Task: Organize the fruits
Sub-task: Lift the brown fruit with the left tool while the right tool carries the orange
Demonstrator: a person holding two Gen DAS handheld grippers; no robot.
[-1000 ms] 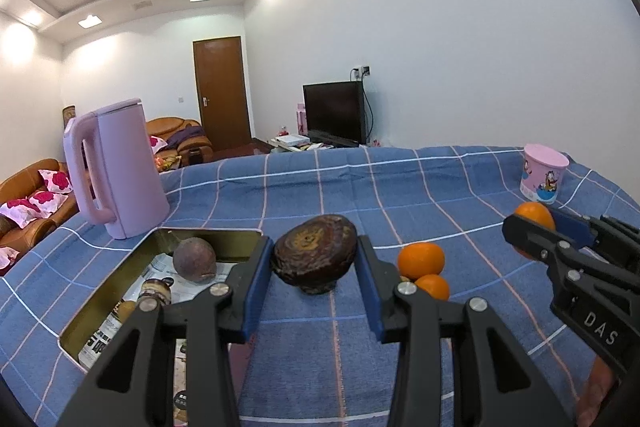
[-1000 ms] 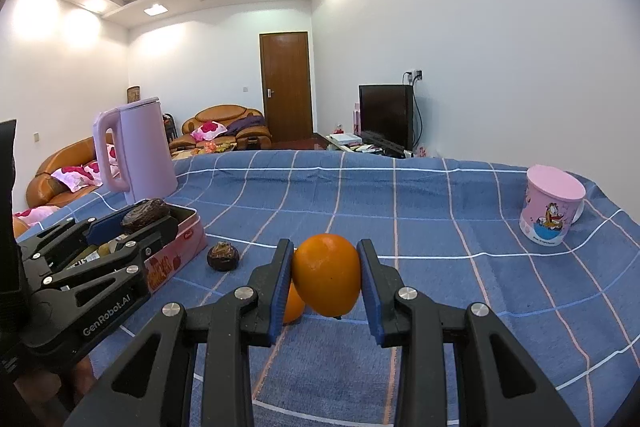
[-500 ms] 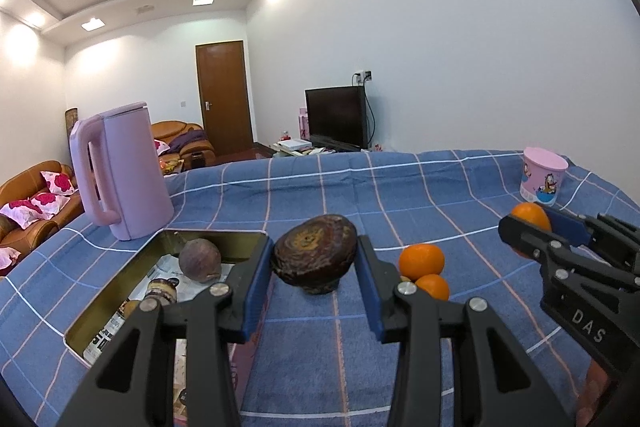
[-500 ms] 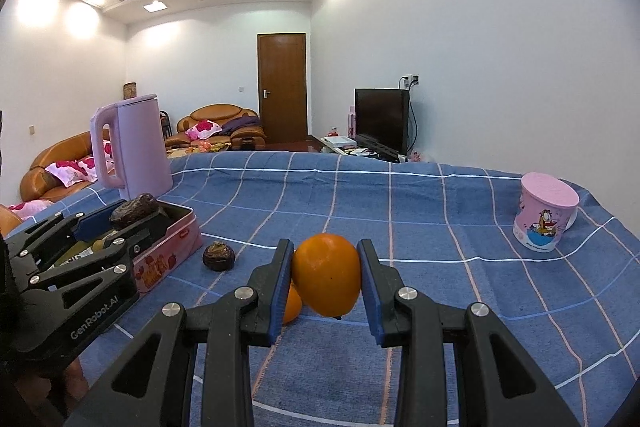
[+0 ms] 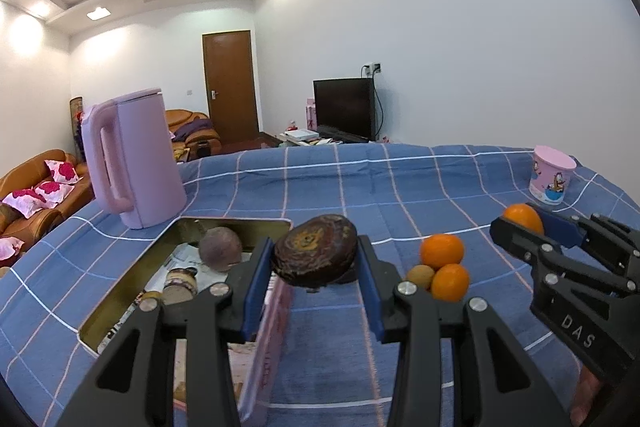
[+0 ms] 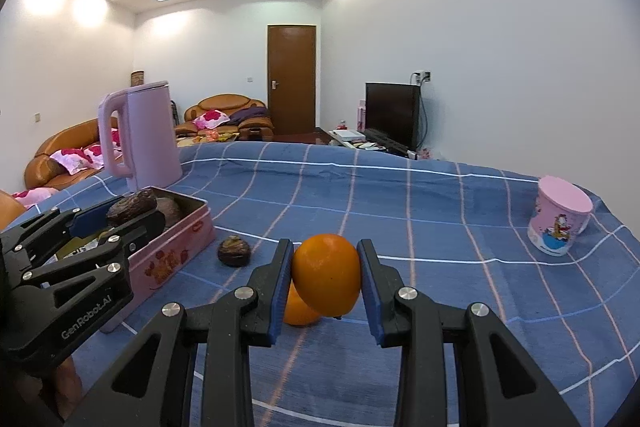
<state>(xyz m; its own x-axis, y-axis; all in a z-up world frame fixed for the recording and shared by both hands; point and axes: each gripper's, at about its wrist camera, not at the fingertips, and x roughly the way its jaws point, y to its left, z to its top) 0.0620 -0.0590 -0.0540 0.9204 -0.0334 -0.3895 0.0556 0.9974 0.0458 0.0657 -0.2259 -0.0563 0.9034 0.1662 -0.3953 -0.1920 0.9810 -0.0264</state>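
While both tongs hang above the blue checked bench (image 6: 420,211), each grips one fruit.
Left tongs (image 5: 316,259): clamped on a dark, wrinkled fruit (image 5: 315,255), held just past the near right edge of the tin (image 5: 276,311).
Right tongs (image 6: 325,279): closed tight on an orange (image 6: 326,279), lifted clear of the cloth.
Tin: open, with a round purplish fruit (image 5: 220,249) inside.
Cloth: two oranges (image 5: 442,251) and a small tan fruit (image 5: 420,275) touching; another dark fruit (image 6: 234,251) beside the tin.
Behind: pink kettle (image 5: 132,159); pink cup (image 5: 552,179) far right.
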